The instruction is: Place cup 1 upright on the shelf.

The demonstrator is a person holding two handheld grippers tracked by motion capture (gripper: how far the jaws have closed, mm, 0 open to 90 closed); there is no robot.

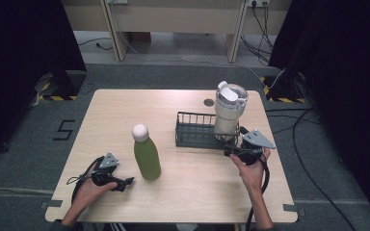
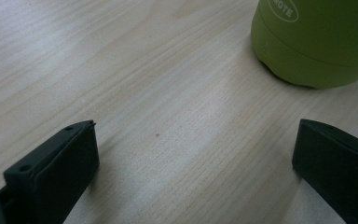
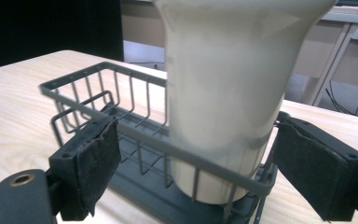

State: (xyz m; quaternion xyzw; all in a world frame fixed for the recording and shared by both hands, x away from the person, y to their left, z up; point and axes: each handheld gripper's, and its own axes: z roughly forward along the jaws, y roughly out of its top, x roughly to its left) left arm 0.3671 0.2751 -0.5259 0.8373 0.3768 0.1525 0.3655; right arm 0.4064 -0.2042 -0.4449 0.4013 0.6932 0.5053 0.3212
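High view: the cream bottle (image 1: 230, 111) stood upright in the wire basket (image 1: 192, 131) on the bench (image 1: 183, 202), with the right gripper (image 1: 231, 144) at its base. Left gripper view: the left gripper's fingers (image 2: 60, 168) were wide apart, grasping nothing, near the green bottle (image 2: 317, 42). Right gripper view: its fingers (image 3: 91, 156) were spread beside the bottle, not touching. Best to keep them clear of the wires.

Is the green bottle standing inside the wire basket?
No, the green bottle stands on the table left of the basket, which holds the white bottle.
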